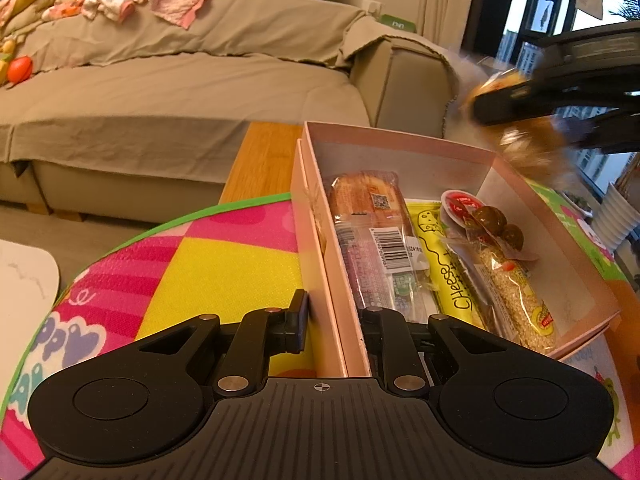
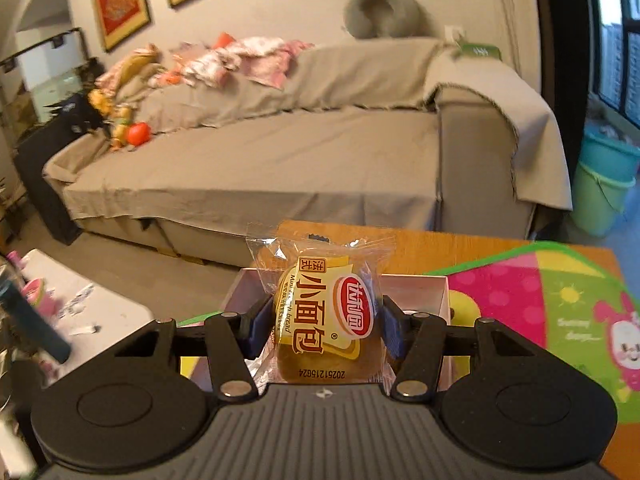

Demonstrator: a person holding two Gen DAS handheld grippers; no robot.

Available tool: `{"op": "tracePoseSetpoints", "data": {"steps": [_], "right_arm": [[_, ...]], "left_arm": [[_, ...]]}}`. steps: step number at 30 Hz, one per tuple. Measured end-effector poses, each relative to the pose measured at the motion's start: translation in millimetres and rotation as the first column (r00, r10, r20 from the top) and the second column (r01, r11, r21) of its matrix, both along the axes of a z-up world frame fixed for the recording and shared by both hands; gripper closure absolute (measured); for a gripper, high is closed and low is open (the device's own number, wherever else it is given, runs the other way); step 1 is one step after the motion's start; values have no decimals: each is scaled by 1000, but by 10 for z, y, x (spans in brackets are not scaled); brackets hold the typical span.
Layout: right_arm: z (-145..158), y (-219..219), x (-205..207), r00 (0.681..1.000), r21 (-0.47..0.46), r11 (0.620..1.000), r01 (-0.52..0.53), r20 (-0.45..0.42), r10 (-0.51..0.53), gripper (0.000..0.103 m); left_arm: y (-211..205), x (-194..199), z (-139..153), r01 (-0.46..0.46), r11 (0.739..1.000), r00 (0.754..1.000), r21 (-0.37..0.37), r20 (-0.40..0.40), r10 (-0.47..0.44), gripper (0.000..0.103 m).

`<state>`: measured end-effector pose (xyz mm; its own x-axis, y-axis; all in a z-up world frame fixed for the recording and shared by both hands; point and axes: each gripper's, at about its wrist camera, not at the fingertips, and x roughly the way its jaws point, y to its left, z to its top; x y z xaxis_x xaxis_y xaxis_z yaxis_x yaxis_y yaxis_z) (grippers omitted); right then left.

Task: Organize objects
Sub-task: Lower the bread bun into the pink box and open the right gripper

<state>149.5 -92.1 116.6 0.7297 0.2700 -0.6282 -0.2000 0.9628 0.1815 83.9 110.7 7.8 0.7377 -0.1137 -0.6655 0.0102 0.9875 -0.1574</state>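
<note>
Left hand-held gripper: jaws straddle the near wall of the pink box, one finger outside against the wall, the other hidden inside; it looks closed on that wall, though contact on the inner side cannot be confirmed. Right hand-held gripper: jaws part-way closed, blue pads pressing both sides of a wrapped bun, held above the box, near its rim. The box sits on a coloured mat on a wooden worktop. Its left half is packed with a bread pack, a yellow cheese bar, a sesame bar, a red-lidded cup and brown round sweets; bare floor shows along the box's right and far walls. Only the left wrist view shows these contents; there the right hand-held gripper and bun appear blurred over the far right corner. Only the right wrist view shows the bun label. Open mat lies left of the box. Beyond the worktop edge: a covered sofa with clothes, a grey neck pillow, framed pictures, green buckets by the window.
</note>
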Motion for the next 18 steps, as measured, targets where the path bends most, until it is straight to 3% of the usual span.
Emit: {"op": "tracePoseSetpoints", "data": {"steps": [6,18], "right_arm": [[-338,-27,426,991,27,997,68,-119,-64,47],[-526,-102,172,989,-34,999,-9,-146,4,44]], "left_arm": [[2,-2,0,-1,1000,1000,-2,0,1,84],[-6,-4,3,-4,1000,1000,-4,1,4,84]]}}
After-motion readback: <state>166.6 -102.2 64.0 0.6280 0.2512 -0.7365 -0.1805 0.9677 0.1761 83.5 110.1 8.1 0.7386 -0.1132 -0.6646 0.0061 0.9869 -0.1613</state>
